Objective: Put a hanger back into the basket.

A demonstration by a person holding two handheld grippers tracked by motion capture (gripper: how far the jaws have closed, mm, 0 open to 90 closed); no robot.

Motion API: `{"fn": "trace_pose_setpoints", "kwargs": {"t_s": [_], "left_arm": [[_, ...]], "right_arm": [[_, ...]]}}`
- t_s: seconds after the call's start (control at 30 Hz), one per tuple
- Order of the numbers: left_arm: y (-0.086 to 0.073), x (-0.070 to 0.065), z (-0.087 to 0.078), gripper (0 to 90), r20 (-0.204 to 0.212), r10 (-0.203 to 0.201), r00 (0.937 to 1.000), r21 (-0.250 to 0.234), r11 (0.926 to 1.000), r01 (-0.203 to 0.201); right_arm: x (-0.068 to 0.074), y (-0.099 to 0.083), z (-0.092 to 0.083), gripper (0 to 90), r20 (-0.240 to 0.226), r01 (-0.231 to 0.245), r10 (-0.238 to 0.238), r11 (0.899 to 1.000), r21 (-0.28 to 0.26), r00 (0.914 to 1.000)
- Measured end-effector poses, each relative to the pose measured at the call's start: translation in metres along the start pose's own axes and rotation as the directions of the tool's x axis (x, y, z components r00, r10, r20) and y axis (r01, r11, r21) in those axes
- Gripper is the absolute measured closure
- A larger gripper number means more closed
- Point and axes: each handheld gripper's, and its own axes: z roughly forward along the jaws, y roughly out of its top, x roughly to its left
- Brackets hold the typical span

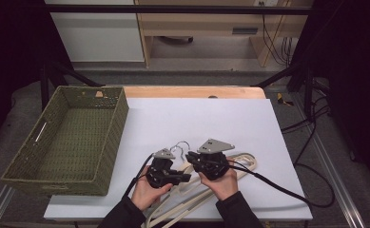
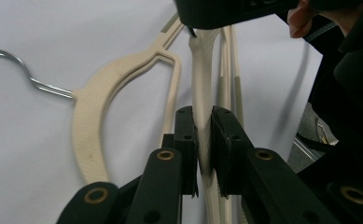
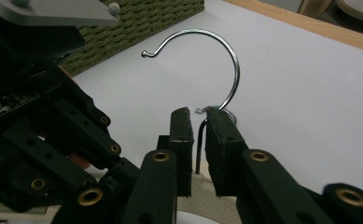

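Several cream plastic hangers (image 1: 245,164) with wire hooks lie overlapped on the white tabletop (image 1: 211,118), near its front edge. My left gripper (image 2: 203,126) is shut on the thin arm of one hanger (image 2: 201,79), both pads pressed against it. A second hanger (image 2: 95,107) lies flat beside it with its hook (image 2: 20,65) pointing away. My right gripper (image 3: 198,116) straddles the stem of a hanger's metal hook (image 3: 230,60), with a small gap on each side of the wire. In the high view the left gripper (image 1: 185,178) and right gripper (image 1: 192,159) sit close together, tips almost meeting.
A green woven basket (image 1: 116,137) stands empty at the table's left, and its wall (image 3: 160,14) lies just beyond the hook. The left gripper's body (image 3: 39,116) crowds the left of the right gripper view. Cables (image 1: 277,187) trail to the right.
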Motion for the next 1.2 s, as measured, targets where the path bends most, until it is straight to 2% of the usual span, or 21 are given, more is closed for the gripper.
{"fn": "trace_pose_setpoints", "kwargs": {"t_s": [0.13, 0.17, 0.23, 0.27, 0.3, 0.37, 0.53, 0.57, 0.63, 0.73, 0.77, 0.8, 0.9, 1.07, 1.2], "left_arm": [[-0.001, -0.007, -0.002, 82.3, 0.010, 0.005, 0.9999, -0.015, 0.9999, -0.005], [-0.001, -0.009, -0.003, 83.3, 0.016, 0.006, 0.9999, -0.020, 0.9998, -0.005], [-0.002, -0.018, -0.005, 84.3, 0.033, 0.031, 0.9990, -0.035, 0.9989, -0.030], [-0.002, -0.018, -0.005, 84.8, 0.033, 0.031, 0.9990, -0.035, 0.9989, -0.030], [-0.002, -0.022, -0.006, 85.2, 0.039, 0.040, 0.9985, -0.041, 0.9984, -0.038], [-0.001, -0.028, -0.007, 85.5, 0.046, 0.058, 0.9973, -0.043, 0.9975, -0.056], [-0.002, -0.044, -0.013, 86.0, 0.028, 0.111, 0.9934, -0.050, 0.9927, -0.110], [-0.001, -0.046, -0.016, 86.0, 0.023, 0.118, 0.9927, -0.052, 0.9918, -0.117], [0.000, -0.050, -0.023, 86.0, 0.011, 0.127, 0.9919, -0.069, 0.9897, -0.126], [0.001, -0.051, -0.031, 86.0, -0.005, 0.128, 0.9918, -0.085, 0.9882, -0.128], [0.002, -0.052, -0.035, 86.0, -0.011, 0.128, 0.9917, -0.095, 0.9871, -0.129], [0.003, -0.052, -0.038, 86.0, -0.014, 0.128, 0.9917, -0.101, 0.9866, -0.128], [0.005, -0.052, -0.052, 86.0, -0.035, 0.139, 0.9897, -0.135, 0.9806, -0.142], [0.008, -0.051, -0.068, 86.0, -0.065, 0.151, 0.9864, -0.165, 0.9732, -0.160], [0.011, -0.045, -0.084, 86.0, -0.094, 0.150, 0.9842, -0.196, 0.9664, -0.166]], "right_arm": [[0.000, -0.005, -0.013, 72.8, -0.023, 0.010, -0.011, 0.999, -0.035, 0.9997], [-0.001, -0.009, -0.021, 67.5, -0.030, 0.010, -0.012, 0.999, -0.050, 0.9995], [-0.003, -0.013, -0.029, 63.3, -0.035, 0.008, -0.010, 0.998, -0.058, 0.9993], [-0.003, -0.013, -0.029, 63.3, -0.035, 0.008, -0.010, 0.998, -0.058, 0.9993], [-0.005, -0.017, -0.038, 57.9, -0.048, -0.004, 0.000, 0.997, -0.076, 0.9988], [-0.006, -0.018, -0.040, 56.3, -0.056, -0.009, 0.004, 0.997, -0.082, 0.9984], [-0.008, -0.024, -0.058, 41.1, -0.127, -0.030, 0.012, 0.990, -0.141, 0.9918], [-0.008, -0.024, -0.058, 41.1, -0.127, -0.030, 0.012, 0.990, -0.141, 0.9918], [-0.008, -0.023, -0.063, 35.7, -0.134, -0.029, 0.007, 0.987, -0.159, 0.9909], [-0.009, -0.022, -0.069, 27.4, -0.125, -0.030, 0.008, 0.983, -0.180, 0.9921], [-0.011, -0.021, -0.076, 21.5, -0.100, -0.023, 0.003, 0.979, -0.203, 0.9950], [-0.011, -0.021, -0.076, 21.5, -0.100, -0.023, 0.003, 0.979, -0.203, 0.9950], [-0.014, -0.020, -0.085, 13.4, -0.068, -0.003, -0.014, 0.972, -0.236, 0.9976], [-0.020, -0.020, -0.092, 10.0, -0.034, -0.001, -0.008, 0.967, -0.254, 0.9994], [-0.029, -0.023, -0.094, 8.3, -0.004, -0.017, 0.016, 0.966, -0.259, 0.9999]]}}
